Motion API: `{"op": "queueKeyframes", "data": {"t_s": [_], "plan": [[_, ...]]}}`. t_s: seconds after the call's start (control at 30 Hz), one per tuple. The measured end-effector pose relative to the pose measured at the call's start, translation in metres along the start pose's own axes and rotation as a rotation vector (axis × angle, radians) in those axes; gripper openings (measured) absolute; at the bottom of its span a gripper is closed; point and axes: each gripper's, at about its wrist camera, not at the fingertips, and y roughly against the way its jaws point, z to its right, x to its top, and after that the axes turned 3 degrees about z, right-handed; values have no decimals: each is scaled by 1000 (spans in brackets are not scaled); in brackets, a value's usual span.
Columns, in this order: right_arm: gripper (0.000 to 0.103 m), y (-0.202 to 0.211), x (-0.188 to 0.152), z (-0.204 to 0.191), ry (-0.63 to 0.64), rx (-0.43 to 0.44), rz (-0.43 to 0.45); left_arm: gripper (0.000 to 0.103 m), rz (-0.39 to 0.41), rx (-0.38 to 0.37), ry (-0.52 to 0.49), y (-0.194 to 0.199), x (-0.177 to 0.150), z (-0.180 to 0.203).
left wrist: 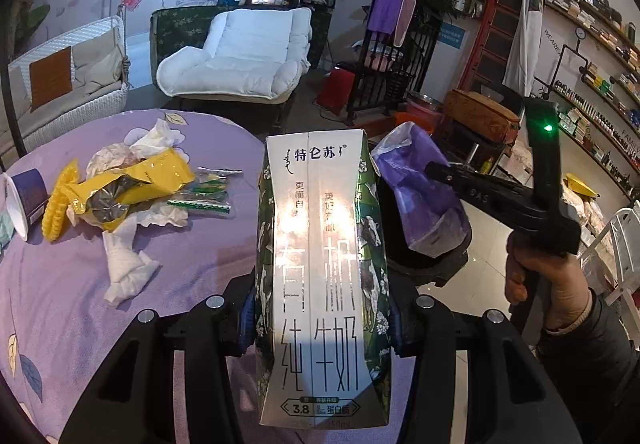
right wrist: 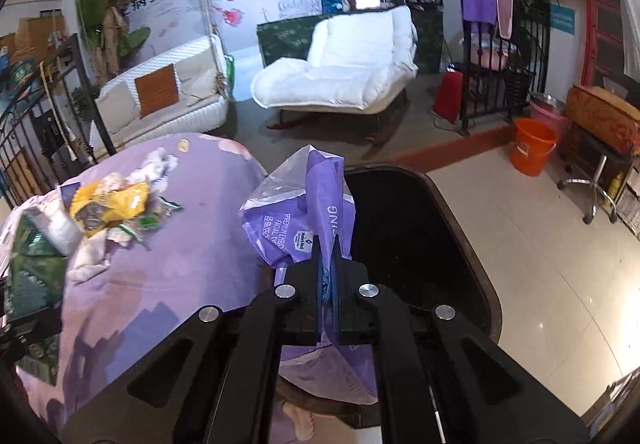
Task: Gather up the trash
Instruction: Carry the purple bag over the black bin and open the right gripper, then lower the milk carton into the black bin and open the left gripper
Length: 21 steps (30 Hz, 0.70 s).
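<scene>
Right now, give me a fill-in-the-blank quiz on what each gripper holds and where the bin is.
1. The left gripper is clamped on a ____ carton.
2. The right gripper pinches a ____ plastic wrapper.
3. The wrapper hangs at the rim of the ____ bin.
4. The leftover trash lies on a ____ tablecloth.

Missing words: milk; purple; black; purple

The table carries a litter pile at ten o'clock. The bin stands just beside it at two o'clock, the armchair well behind at twelve.
</scene>
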Motion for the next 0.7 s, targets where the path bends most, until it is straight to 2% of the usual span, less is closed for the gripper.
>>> {"op": "queueKeyframes", "data": {"t_s": [0.17, 0.2, 0.23, 0.3, 0.57, 0.7], "plan": [[7, -36, -5, 13, -43, -44, -44, 49, -13, -17, -13, -12, 4, 14], [21, -43, -6, 15, -54, -46, -52, 49, -18, -20, -14, -14, 5, 17], [49, -48, -8, 17, -66, -46, -59, 49, -23, -24, -11, -17, 6, 17], [80, -50, -10, 21, -102, -79, -37, 49, -30, -28, -7, -22, 8, 18], [80, -19, -22, 23, -128, -76, 10, 49, -50, -42, -16, -39, 14, 32], [86, 3, -29, 26, -125, -101, 46, 49, -61, -59, -22, -49, 20, 40]]}}
